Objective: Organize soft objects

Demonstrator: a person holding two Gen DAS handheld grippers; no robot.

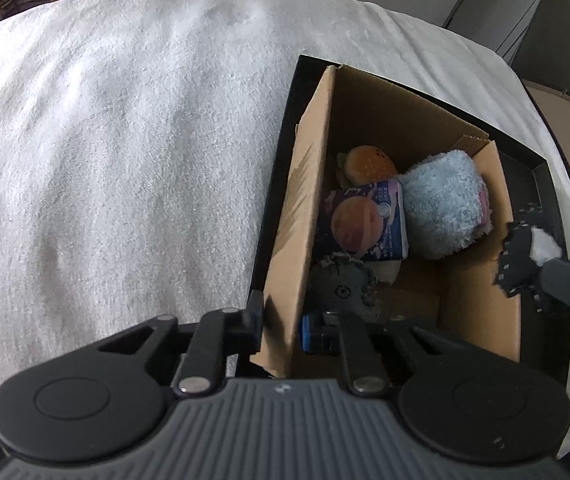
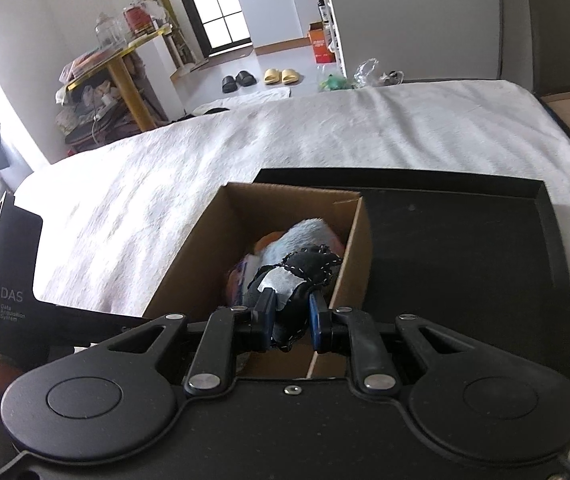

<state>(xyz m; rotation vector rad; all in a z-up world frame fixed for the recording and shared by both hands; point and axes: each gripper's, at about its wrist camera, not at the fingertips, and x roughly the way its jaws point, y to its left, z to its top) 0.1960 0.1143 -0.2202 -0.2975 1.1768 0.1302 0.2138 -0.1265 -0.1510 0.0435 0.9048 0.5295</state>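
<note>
Over the cardboard box (image 2: 205,248), the right claw (image 2: 291,320) pinched a black stitched toy (image 2: 309,266) that could snag the wall, while the left claw (image 1: 281,328) gripped that wall.

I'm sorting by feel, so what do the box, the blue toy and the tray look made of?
Box: corrugated cardboard, matte brown, raw cut edges. Blue toy: fluffy plush, long shaggy pile. Tray: smooth black, slight sheen, probably plastic or lacquered wood.
</note>
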